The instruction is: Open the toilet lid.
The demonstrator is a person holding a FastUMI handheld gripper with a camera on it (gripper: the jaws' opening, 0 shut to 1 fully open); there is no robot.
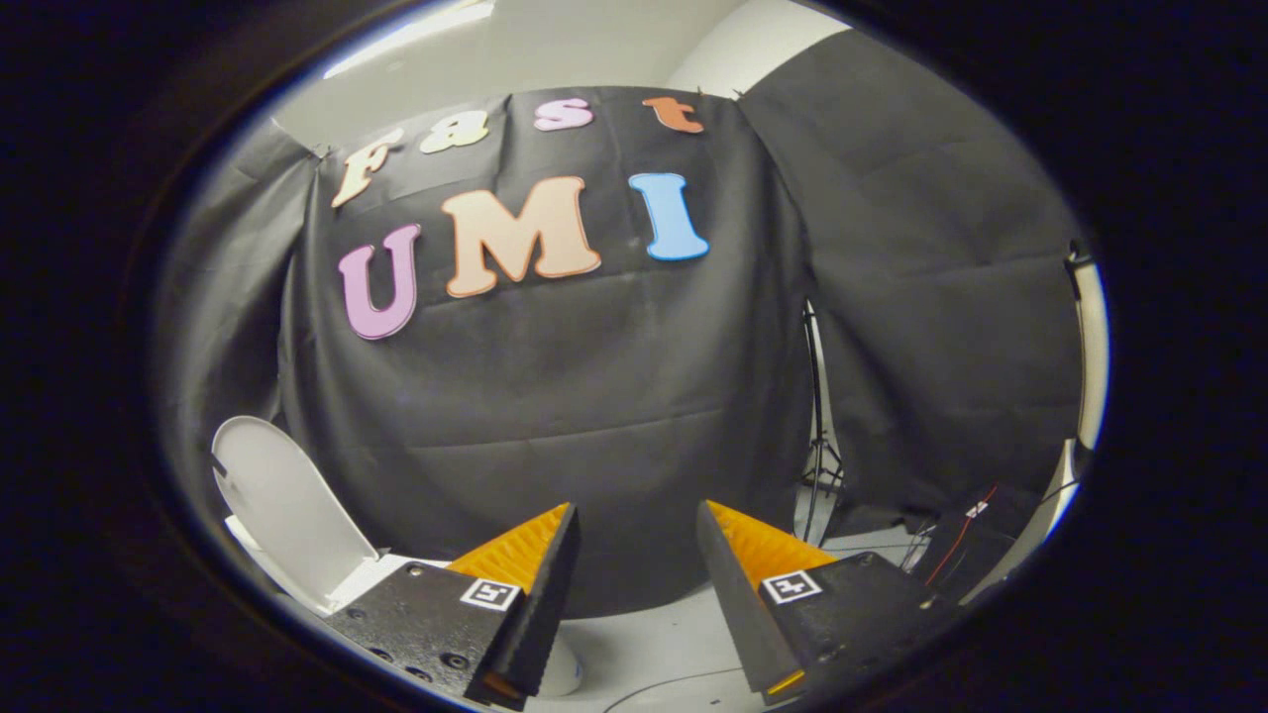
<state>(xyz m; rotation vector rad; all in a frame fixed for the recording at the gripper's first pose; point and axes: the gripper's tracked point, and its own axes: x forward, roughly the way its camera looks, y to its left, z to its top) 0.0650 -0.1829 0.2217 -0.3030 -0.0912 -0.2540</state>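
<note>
The gripper (634, 555) is held with its two fingers (540, 555) spread well apart. Nothing lies between them, and neither finger touches any object. Each finger carries a square black-and-white marker on its upper face near the base, and the inner face of each finger is ribbed.

The toilet lid (282, 510) stands raised, tilted back from upright, to the left of the left finger and slightly beyond it. Its pale, smooth inner surface faces the gripper. The lower end of the lid meets the white toilet body (381, 574) just beside the base of the left finger; the left finger's mount hides part of that junction. The lid is apart from both fingers.

A black cloth wall (594, 396) hangs beyond the fingers and spans the background. It is draped in folds and reaches down to a pale floor (654, 634), which is visible through the gap between the fingers.

To the right of the right finger, a thin tripod stand (817, 436) rises along the edge of the cloth. Near it, low down, lies a dark piece of equipment (976, 540) with cables, including a red one. Its type cannot be determined.
</note>
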